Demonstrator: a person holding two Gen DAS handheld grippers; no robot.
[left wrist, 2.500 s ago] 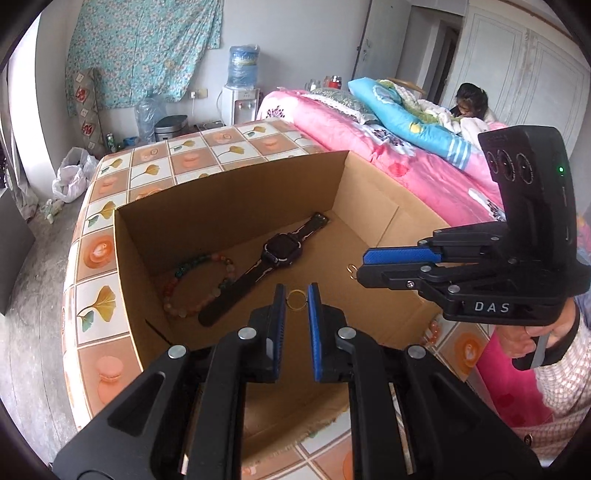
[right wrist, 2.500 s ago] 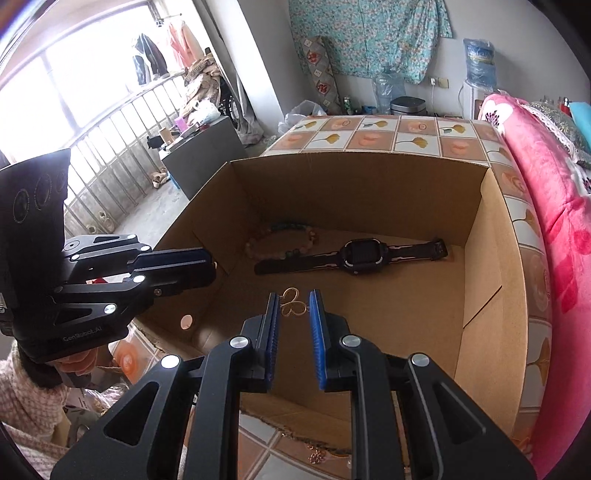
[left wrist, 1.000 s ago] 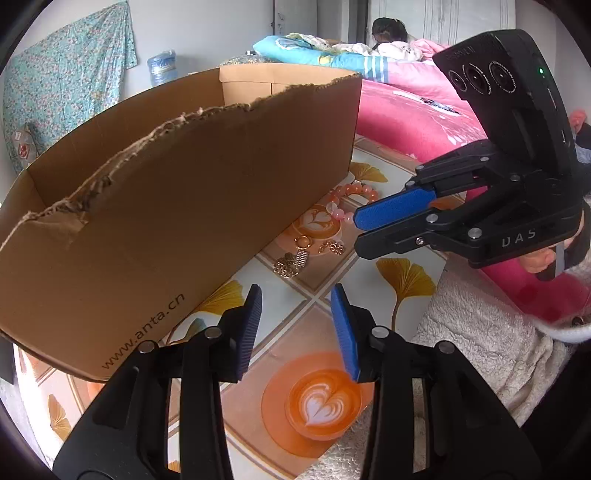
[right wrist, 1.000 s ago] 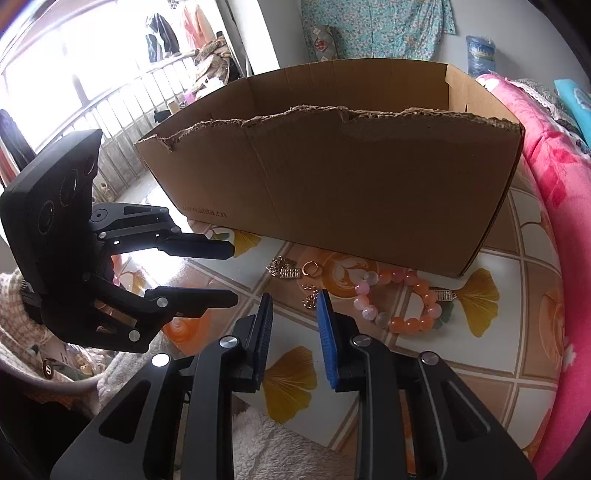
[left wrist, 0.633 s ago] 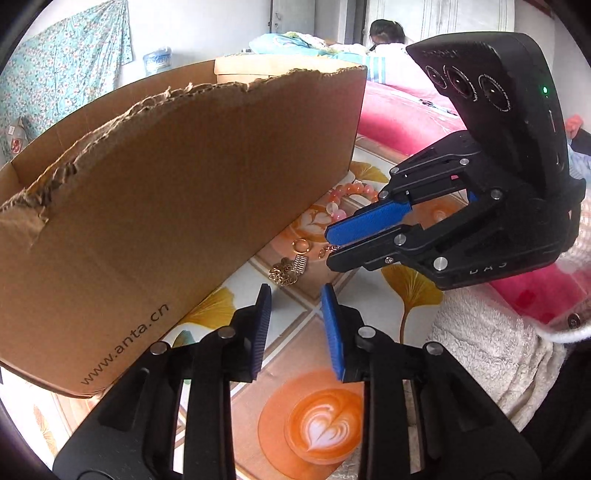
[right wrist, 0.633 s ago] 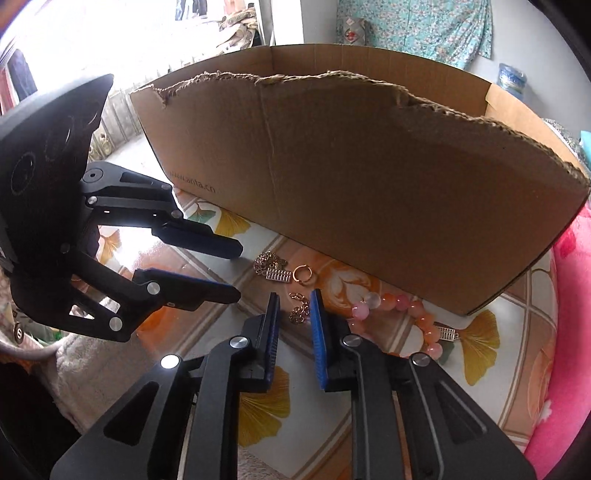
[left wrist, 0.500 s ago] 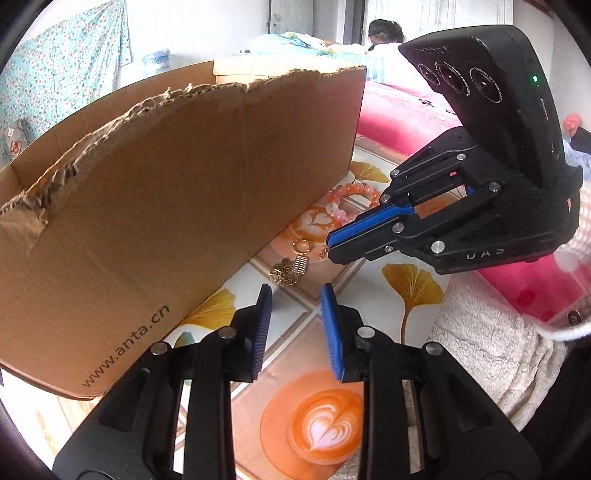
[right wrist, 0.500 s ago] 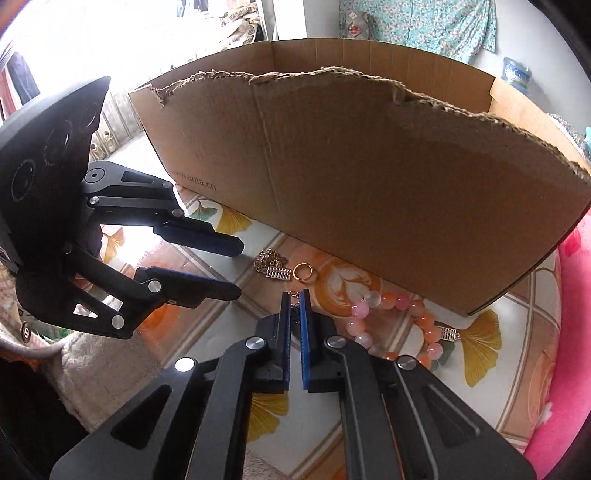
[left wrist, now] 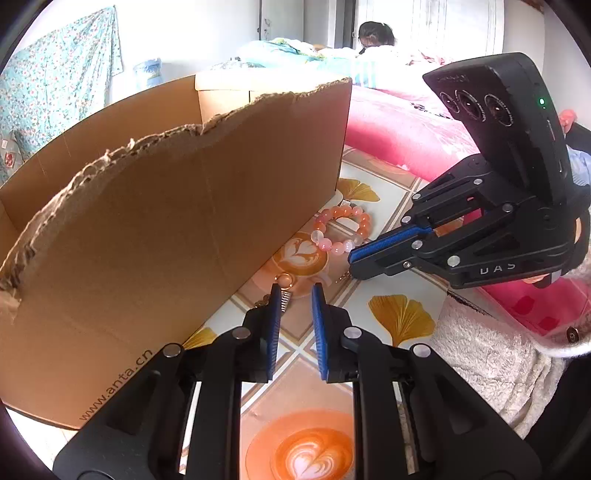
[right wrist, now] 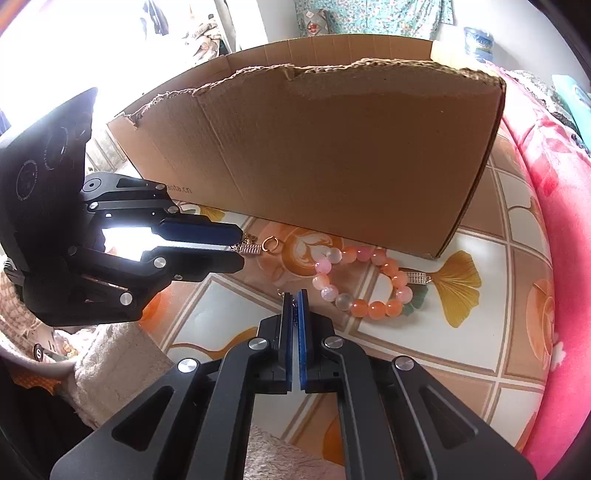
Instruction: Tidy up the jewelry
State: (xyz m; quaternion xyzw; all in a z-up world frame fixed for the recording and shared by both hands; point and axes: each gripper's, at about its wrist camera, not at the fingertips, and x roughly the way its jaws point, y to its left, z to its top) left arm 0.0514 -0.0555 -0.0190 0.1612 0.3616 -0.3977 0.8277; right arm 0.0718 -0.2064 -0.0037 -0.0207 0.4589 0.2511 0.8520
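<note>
A cardboard box (left wrist: 177, 206) (right wrist: 332, 155) stands on the tiled table. In front of it lie a pink-orange bead bracelet (left wrist: 341, 230) (right wrist: 364, 282), a gold ring (right wrist: 270, 243) (left wrist: 284, 277) and a gold bar charm with chain (right wrist: 246, 248) (left wrist: 284, 297). My right gripper (right wrist: 294, 293) (left wrist: 352, 260) is shut on a small gold earring (right wrist: 282, 293) at the table surface, left of the bracelet. My left gripper (left wrist: 294, 291) (right wrist: 240, 245) is open, its fingertips on either side of the bar charm, just short of the ring.
A pink bed (left wrist: 399, 125) (right wrist: 554, 184) runs along the table's right side. A person (left wrist: 373, 35) sits on it far back. A white fleece sleeve (left wrist: 491, 354) lies at the table's near edge.
My right gripper closed on the small earring. My left gripper moved forward to the bar charm and ring and narrowed a little.
</note>
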